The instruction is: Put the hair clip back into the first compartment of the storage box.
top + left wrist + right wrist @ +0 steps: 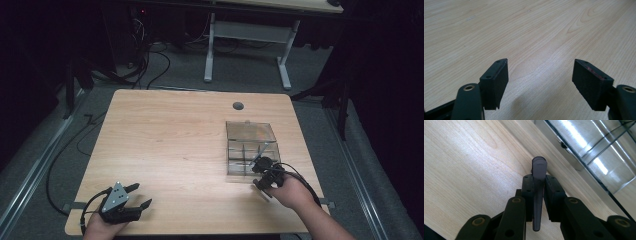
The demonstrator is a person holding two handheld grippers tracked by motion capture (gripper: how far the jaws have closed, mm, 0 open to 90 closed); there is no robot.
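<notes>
Standing on the wooden table, the clear plastic organiser box is the landmark for everything else: it sits toward the table's right side, short of the round cable hole. Thin see-through dividers split the box into several compartments, and a slim grey stick-like piece leans inside one of the nearer ones; what it is cannot be told. The other compartments look bare, though glare on the walls makes that hard to judge

Just in front of the box's near right corner, the right gripper has its jaws clamped on a flat grey plastic handle, which stands up between the pads and pokes out above them toward the box wall. In the high view the same gripper is almost touching the box's front edge

Well to the left of the box, at the table's near edge, the left gripper rests low over bare wood with its jaws wide apart; the left gripper view shows nothing between its pads
</notes>
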